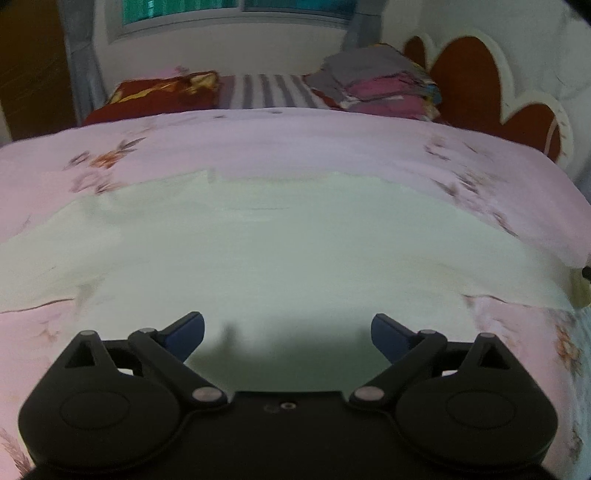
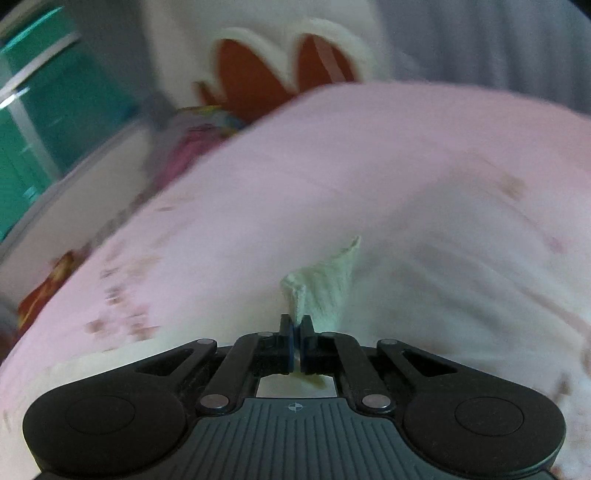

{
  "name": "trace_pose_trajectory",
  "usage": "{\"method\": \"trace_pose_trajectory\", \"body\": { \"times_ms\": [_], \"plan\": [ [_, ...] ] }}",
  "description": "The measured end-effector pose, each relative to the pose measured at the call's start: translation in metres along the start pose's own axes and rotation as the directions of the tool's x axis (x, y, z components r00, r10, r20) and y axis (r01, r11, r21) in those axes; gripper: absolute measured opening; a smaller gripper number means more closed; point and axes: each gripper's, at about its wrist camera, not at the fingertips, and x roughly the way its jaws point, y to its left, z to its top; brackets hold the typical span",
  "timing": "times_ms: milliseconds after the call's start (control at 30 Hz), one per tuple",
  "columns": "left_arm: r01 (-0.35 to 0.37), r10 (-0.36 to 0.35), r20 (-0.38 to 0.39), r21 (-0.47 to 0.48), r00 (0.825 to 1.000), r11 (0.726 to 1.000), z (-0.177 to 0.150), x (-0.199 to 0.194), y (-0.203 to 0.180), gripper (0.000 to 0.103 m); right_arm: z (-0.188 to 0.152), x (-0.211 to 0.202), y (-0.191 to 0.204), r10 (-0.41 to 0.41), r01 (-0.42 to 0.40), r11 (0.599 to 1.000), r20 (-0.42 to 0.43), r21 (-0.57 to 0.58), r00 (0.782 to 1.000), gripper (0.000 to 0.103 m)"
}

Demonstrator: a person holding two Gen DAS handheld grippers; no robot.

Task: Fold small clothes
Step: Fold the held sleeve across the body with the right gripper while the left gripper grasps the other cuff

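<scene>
A pale green garment lies spread flat across the pink flowered bedspread in the left wrist view. My left gripper hovers over its near edge, jaws wide apart, blue pads clear of the cloth. In the right wrist view my right gripper is shut on a corner of the pale green garment, which bunches up in a peak just beyond the black fingertips. The rest of that garment is hidden below the gripper body.
A stack of folded clothes sits at the far right of the bed by a red and white headboard. A red patterned pillow lies far left. A window is behind.
</scene>
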Motion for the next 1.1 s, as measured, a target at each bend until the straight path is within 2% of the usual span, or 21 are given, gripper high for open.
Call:
{"method": "trace_pose_trajectory", "body": {
  "times_ms": [100, 200, 300, 467, 567, 700, 767, 800, 833, 867, 900, 933, 967, 1000, 1033, 1067, 1100],
  "plan": [
    [-0.002, 0.002, 0.006, -0.036, 1.0, 0.999, 0.001, 0.003, 0.029, 0.097, -0.008, -0.003, 0.056, 0.084, -0.085, 0.993, -0.015, -0.086, 0.996, 0.002],
    [0.003, -0.003, 0.009, -0.068, 1.0, 0.998, 0.001, 0.002, 0.056, 0.097, -0.029, -0.004, 0.122, 0.165, -0.173, 0.966, -0.056, -0.194, 0.985, 0.002],
    [0.017, -0.015, 0.016, -0.103, 1.0, 0.995, 0.001, -0.002, 0.082, 0.097, -0.064, -0.003, 0.194, 0.24, -0.266, 0.912, -0.12, -0.313, 0.963, 0.002],
    [0.023, -0.02, 0.025, -0.144, 0.999, 0.989, -0.002, -0.006, 0.121, 0.096, -0.136, -0.002, 0.286, 0.312, -0.38, 0.801, -0.219, -0.462, 0.924, 0.002],
    [0.025, -0.021, 0.024, -0.177, 1.0, 0.984, -0.005, -0.009, 0.14, 0.095, -0.177, -0.001, 0.324, 0.336, -0.431, 0.747, -0.273, -0.505, 0.902, 0.002],
    [0.011, -0.006, 0.025, -0.212, 1.0, 0.977, -0.008, -0.013, 0.16, 0.095, -0.214, 0.006, 0.354, 0.363, -0.497, 0.704, -0.346, -0.507, 0.865, 0.002],
    [0.017, -0.012, 0.021, -0.22, 1.0, 0.975, -0.008, -0.011, 0.165, 0.095, -0.23, 0.011, 0.366, 0.358, -0.514, 0.685, -0.376, -0.516, 0.855, 0.002],
    [0.026, -0.022, 0.022, -0.221, 1.0, 0.975, -0.007, -0.01, 0.165, 0.095, -0.234, 0.015, 0.37, 0.351, -0.51, 0.682, -0.377, -0.525, 0.857, 0.002],
    [0.038, -0.034, 0.024, -0.22, 0.999, 0.975, -0.006, -0.009, 0.164, 0.095, -0.238, 0.014, 0.372, 0.35, -0.497, 0.679, -0.358, -0.54, 0.866, 0.013],
    [0.052, -0.047, 0.028, -0.215, 0.999, 0.975, -0.003, -0.006, 0.162, 0.095, -0.24, 0.012, 0.371, 0.355, -0.5, 0.672, -0.354, -0.547, 0.865, 0.046],
    [0.067, -0.061, 0.035, -0.206, 0.998, 0.976, -0.001, -0.005, 0.157, 0.094, -0.236, 0.01, 0.373, 0.364, -0.505, 0.665, -0.351, -0.551, 0.862, 0.066],
    [0.087, -0.08, 0.043, -0.196, 0.996, 0.977, 0.002, -0.002, 0.152, 0.089, -0.236, 0.004, 0.371, 0.371, -0.486, 0.667, -0.314, -0.565, 0.874, 0.088],
    [0.11, -0.102, 0.051, -0.187, 0.993, 0.976, 0.004, 0.001, 0.145, 0.086, -0.234, -0.005, 0.365, 0.386, -0.476, 0.659, -0.282, -0.583, 0.878, 0.088],
    [0.143, -0.135, 0.055, -0.185, 0.989, 0.972, 0.007, 0.006, 0.136, 0.077, -0.232, -0.009, 0.36, 0.386, -0.475, 0.652, -0.28, -0.591, 0.879, 0.087],
    [0.176, -0.169, 0.055, -0.194, 0.984, 0.965, 0.01, 0.012, 0.129, 0.07, -0.228, -0.011, 0.356, 0.381, -0.472, 0.658, -0.281, -0.587, 0.881, 0.08],
    [0.22, -0.214, 0.052, -0.215, 0.976, 0.952, 0.013, 0.022, 0.122, 0.068, -0.223, -0.012, 0.347, 0.375, -0.472, 0.672, -0.287, -0.571, 0.882, 0.061],
    [0.249, -0.245, 0.046, -0.231, 0.968, 0.941, 0.016, 0.03, 0.115, 0.063, -0.218, -0.01, 0.338, 0.36, -0.467, 0.691, -0.297, -0.552, 0.884, 0.052]
  ]
}}
